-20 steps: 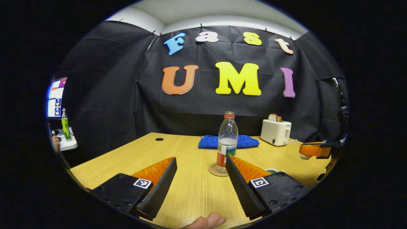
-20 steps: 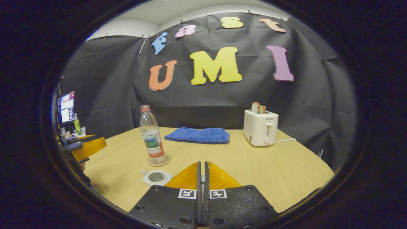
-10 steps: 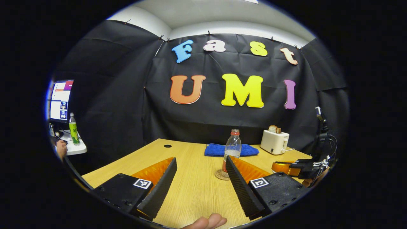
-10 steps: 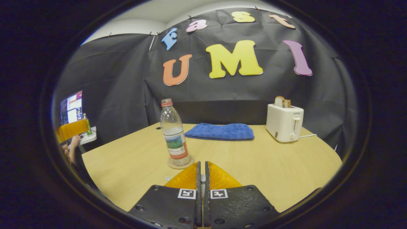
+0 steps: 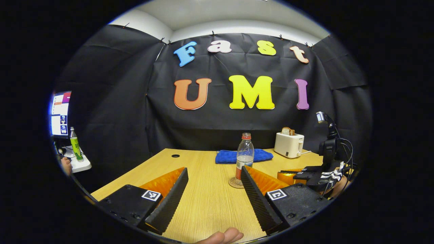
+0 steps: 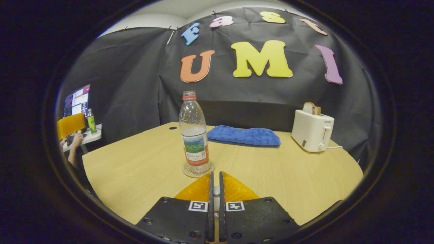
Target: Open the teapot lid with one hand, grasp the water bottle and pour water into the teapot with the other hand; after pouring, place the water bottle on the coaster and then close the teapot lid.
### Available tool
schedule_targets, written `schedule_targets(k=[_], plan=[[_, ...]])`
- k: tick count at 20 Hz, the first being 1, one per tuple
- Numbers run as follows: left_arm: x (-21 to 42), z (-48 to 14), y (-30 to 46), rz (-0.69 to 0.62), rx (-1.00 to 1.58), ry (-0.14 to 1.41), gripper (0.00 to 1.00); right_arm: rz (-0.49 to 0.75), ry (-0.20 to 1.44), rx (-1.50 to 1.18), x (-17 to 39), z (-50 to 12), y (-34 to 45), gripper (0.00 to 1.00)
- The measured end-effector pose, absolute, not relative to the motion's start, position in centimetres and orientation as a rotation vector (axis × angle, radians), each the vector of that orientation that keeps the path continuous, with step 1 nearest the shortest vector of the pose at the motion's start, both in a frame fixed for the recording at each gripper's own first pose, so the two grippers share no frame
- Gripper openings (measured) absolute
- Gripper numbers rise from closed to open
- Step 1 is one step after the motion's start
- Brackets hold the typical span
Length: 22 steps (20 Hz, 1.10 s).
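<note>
A wooden table (image 5: 206, 203) sits in a booth with black cloth walls. In the left gripper view, the left gripper (image 5: 214, 183) hovers low over the near part of the table with its two fingers spread wide apart and nothing between them. A fingertip (image 5: 222, 236) of the person's hand shows at the bottom edge.

Beyond the fingers, a clear plastic bottle (image 5: 244, 156) with a red cap stands upright on a round coaster (image 5: 235, 183), about a third full of water. Behind it lies a folded blue cloth (image 5: 230, 156), and to the right of that stands a white toaster (image 5: 288, 144) with bread in its slot. At the far right, the right gripper (image 5: 288, 175) is seen from the side, held just above the table.

In the right gripper view, the right gripper (image 6: 214, 179) has its fingers pressed together; a small pale piece shows in the slit between them, and what it is cannot be told. The bottle (image 6: 194, 135) stands on the coaster (image 6: 197, 169) just ahead of the fingertips. At the left edge, beyond the table, are a monitor (image 6: 76, 101) and a green bottle (image 6: 91, 122).
</note>
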<state>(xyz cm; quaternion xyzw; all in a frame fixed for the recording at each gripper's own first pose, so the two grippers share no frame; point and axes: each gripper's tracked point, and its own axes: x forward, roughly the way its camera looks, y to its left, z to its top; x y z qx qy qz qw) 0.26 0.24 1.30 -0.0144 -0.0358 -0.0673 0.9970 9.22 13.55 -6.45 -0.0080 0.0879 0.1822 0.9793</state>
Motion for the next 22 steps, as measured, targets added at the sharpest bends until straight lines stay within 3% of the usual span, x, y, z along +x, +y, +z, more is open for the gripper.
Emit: schedule_targets(k=[8,13,15,16,18,22], plan=[[0.2,1.5,0.3,-0.136,-0.03,-0.077,0.98,0.377,0.139,0.006,8.2,-4.3,13.5,0.07],[-0.1,1.7,0.0,-0.14,-0.006,-0.075,0.98,0.309,0.092,-0.007,6.4,-2.6,10.9,0.36],[-0.1,1.8,0.0,-0.137,0.012,-0.08,0.98,0.309,0.073,-0.004,5.3,-1.6,10.3,0.6],[-0.1,1.9,-0.1,-0.136,0.019,-0.086,0.97,0.306,0.046,-0.01,4.7,-0.7,9.8,0.67],[-0.2,2.0,-0.2,-0.136,0.033,-0.095,0.97,0.249,-0.001,-0.038,3.7,0.7,7.7,0.97],[-0.2,1.9,-0.3,-0.123,0.06,-0.093,0.98,0.193,-0.056,-0.014,1.4,3.3,5.1,0.95]])
